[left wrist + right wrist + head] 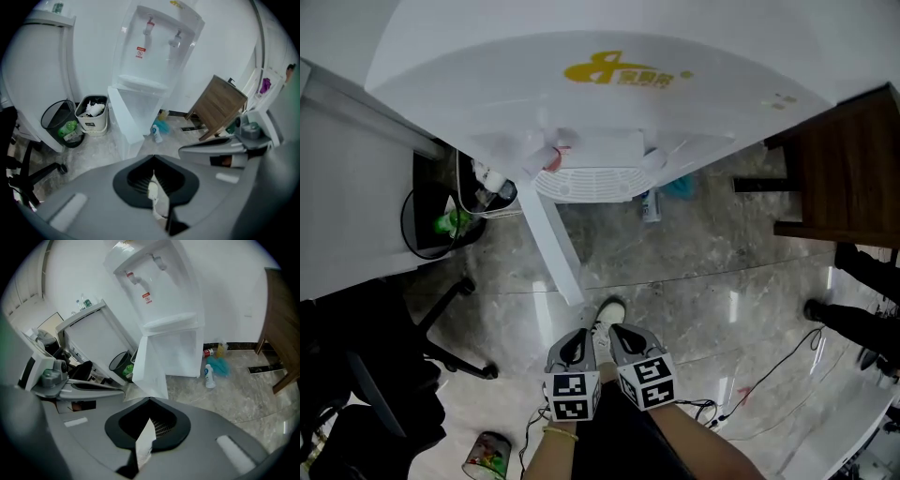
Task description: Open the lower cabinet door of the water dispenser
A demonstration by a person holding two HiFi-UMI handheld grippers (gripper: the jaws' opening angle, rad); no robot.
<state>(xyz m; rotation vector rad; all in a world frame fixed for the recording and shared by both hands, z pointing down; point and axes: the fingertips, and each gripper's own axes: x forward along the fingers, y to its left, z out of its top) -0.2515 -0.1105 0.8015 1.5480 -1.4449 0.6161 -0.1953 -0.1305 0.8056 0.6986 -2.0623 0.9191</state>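
White lower door (555, 246) of the water dispenser (600, 94) stands swung out toward me; I judge it opened. My left gripper (575, 339) and right gripper (625, 336), both clenched empty, sit well apart from it. I'd avoid bumping its free edge.

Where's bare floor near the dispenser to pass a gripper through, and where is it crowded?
Bare marble floor lies right of the open cabinet door, between it and the wooden side table. Crowded: left of the door, the white bin, black bin and chair base; a spray bottle at the water dispenser foot.
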